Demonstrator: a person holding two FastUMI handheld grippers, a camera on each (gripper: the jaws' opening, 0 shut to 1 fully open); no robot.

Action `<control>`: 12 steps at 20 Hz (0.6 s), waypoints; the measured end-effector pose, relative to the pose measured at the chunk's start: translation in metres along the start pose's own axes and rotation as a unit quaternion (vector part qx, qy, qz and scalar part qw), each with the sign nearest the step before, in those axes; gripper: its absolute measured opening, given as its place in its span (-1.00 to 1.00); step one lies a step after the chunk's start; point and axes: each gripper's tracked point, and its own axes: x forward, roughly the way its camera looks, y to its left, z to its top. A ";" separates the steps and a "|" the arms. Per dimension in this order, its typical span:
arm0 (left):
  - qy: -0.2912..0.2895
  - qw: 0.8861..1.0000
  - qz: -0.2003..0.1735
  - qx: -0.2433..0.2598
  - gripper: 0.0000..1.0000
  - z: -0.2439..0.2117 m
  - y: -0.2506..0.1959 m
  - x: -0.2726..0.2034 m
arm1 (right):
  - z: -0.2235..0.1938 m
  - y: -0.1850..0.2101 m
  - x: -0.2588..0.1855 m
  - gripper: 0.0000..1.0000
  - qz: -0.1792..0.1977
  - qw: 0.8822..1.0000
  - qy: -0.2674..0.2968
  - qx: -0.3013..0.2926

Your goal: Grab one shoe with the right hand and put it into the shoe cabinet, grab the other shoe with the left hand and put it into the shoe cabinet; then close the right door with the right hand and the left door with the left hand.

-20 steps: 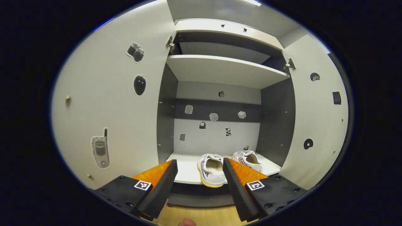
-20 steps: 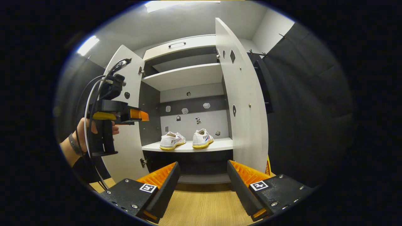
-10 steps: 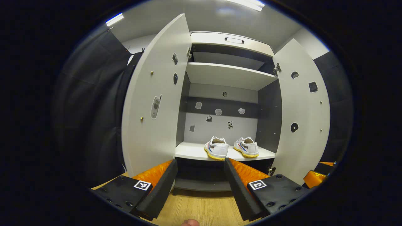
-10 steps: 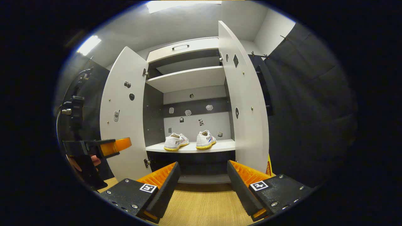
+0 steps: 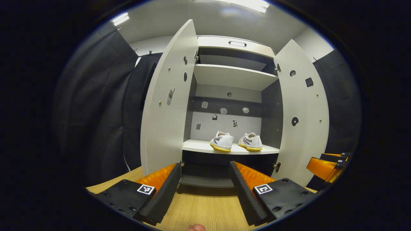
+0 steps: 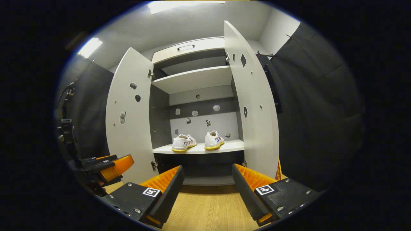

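Observation:
Two white shoes with yellow soles stand side by side on the lower shelf (image 5: 199, 147) of the open shoe cabinet: one shoe (image 5: 222, 141) to the left, the other shoe (image 5: 250, 141) to its right. The right gripper view has them as the left shoe (image 6: 183, 142) and the right shoe (image 6: 214, 140). The left door (image 5: 168, 99) and the right door (image 5: 303, 109) both stand wide open. My left gripper (image 5: 205, 189) is open and holds nothing, well back from the cabinet. My right gripper (image 6: 207, 192) is also open and holds nothing, facing the right door (image 6: 257, 106).
A wooden floor (image 6: 208, 208) runs up to the cabinet's base. An upper shelf (image 5: 234, 75) sits above the shoes. Black cloth walls flank the cabinet on both sides. The left gripper (image 6: 106, 165) appears at the left edge of the right gripper view.
My left gripper has pulled back from the shelf, leaving the shoe on it, so the whole cabinet and both doors come into view. The right gripper has barely moved.

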 end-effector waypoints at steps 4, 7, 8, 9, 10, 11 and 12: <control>0.001 1.000 -0.010 0.006 0.92 -0.002 -0.007 -0.005 | 0.068 -0.040 -0.003 0.85 -0.030 0.999 -0.037 -0.012; 0.003 1.000 -0.015 0.007 0.94 -0.002 -0.009 -0.004 | 0.128 -0.085 -0.004 0.83 -0.059 0.995 -0.071 -0.033; 0.005 1.000 -0.014 0.007 0.94 -0.003 -0.009 -0.003 | 0.144 -0.105 -0.003 0.84 -0.075 0.993 -0.077 -0.044; 0.007 1.000 -0.014 0.006 0.94 -0.004 -0.010 -0.003 | 0.159 -0.126 -0.001 0.84 -0.092 0.991 -0.083 -0.057; 0.008 1.000 -0.015 0.004 0.94 -0.005 -0.011 -0.003 | 0.172 -0.145 0.001 0.84 -0.111 0.988 -0.088 -0.066; 0.010 1.000 -0.017 0.005 0.94 -0.007 -0.013 -0.003 | 0.183 -0.162 0.004 0.84 -0.127 0.985 -0.090 -0.072; 0.011 1.000 -0.017 0.009 0.94 -0.008 -0.013 -0.003 | 0.189 -0.181 0.009 0.84 -0.146 0.982 -0.087 -0.077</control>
